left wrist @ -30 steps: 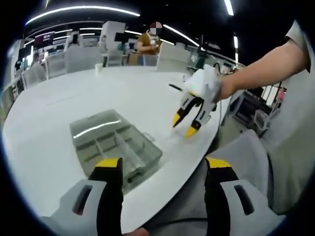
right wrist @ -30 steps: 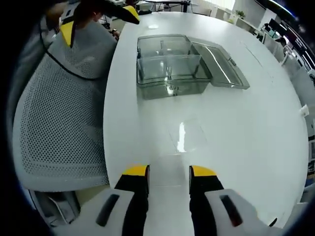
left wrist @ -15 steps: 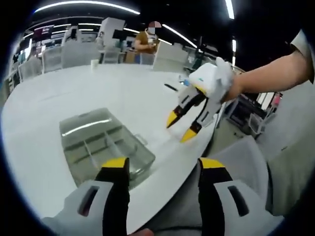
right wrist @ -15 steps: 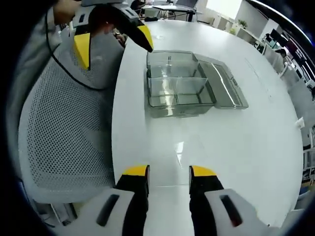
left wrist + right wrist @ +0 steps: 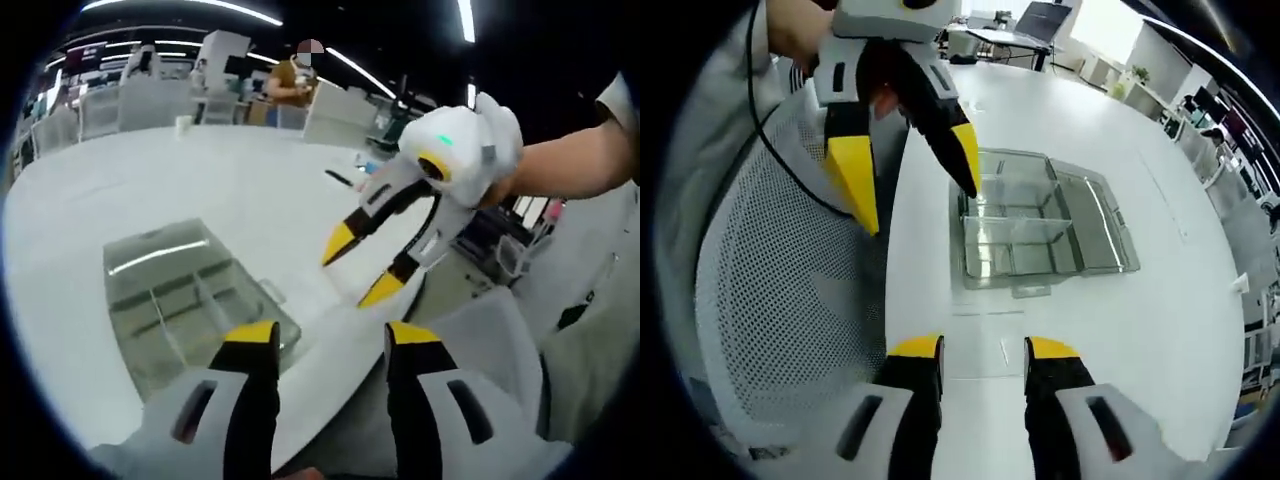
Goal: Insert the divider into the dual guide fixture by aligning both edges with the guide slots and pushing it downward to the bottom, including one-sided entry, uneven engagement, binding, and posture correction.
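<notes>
Both grippers sit closer together than 1 s ago: in the left gripper view the right gripper [image 5: 355, 268] looms bigger and nearer, and in the right gripper view the left gripper [image 5: 910, 185] now hangs over the box's near corner instead of up at the view's edge.

Clear plastic box [image 5: 185, 300], lid flipped open beside it, lies on the white table [image 5: 200, 180] near the table's edge. It's ahead and left of the left gripper's own tips [image 5: 325, 335], w/ one tip overlapping the box's corner in the pic. In the right gripper view the box [image 5: 1040, 225] is ahead of the right gripper's tips [image 5: 982, 347], apart from them. Thin dividers stand inside the box; can't pick out a loose divider anywhere, too clear to tell.

Both grippers: jaws spread apart, nothing between them.

Left gripper view adds a person's bare forearm [image 5: 570, 165] behind the right gripper, plus a person [image 5: 295, 80] far across the room. Right gripper view adds a mesh chair back [image 5: 780, 310] beside the table and a laptop [image 5: 1045, 15] far off.
</notes>
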A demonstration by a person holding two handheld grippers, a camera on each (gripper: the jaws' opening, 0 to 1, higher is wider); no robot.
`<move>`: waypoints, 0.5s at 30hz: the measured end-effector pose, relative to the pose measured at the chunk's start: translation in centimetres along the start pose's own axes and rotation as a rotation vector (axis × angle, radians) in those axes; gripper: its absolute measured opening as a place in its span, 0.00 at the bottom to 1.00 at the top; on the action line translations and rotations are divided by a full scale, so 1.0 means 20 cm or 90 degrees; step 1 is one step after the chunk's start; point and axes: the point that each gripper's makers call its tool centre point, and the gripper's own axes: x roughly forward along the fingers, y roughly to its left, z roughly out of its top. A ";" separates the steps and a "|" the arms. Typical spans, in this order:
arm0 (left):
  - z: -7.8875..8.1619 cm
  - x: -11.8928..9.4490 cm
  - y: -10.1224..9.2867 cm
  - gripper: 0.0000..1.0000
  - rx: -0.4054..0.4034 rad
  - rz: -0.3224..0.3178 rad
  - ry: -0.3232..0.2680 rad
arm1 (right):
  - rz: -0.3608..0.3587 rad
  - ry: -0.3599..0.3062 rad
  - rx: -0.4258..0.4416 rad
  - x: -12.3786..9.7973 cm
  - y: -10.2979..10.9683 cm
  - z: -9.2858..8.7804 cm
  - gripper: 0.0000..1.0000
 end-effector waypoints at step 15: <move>0.04 0.00 0.00 0.26 -0.095 -0.015 -0.025 | -0.011 -0.043 -0.044 -0.05 0.05 0.20 0.27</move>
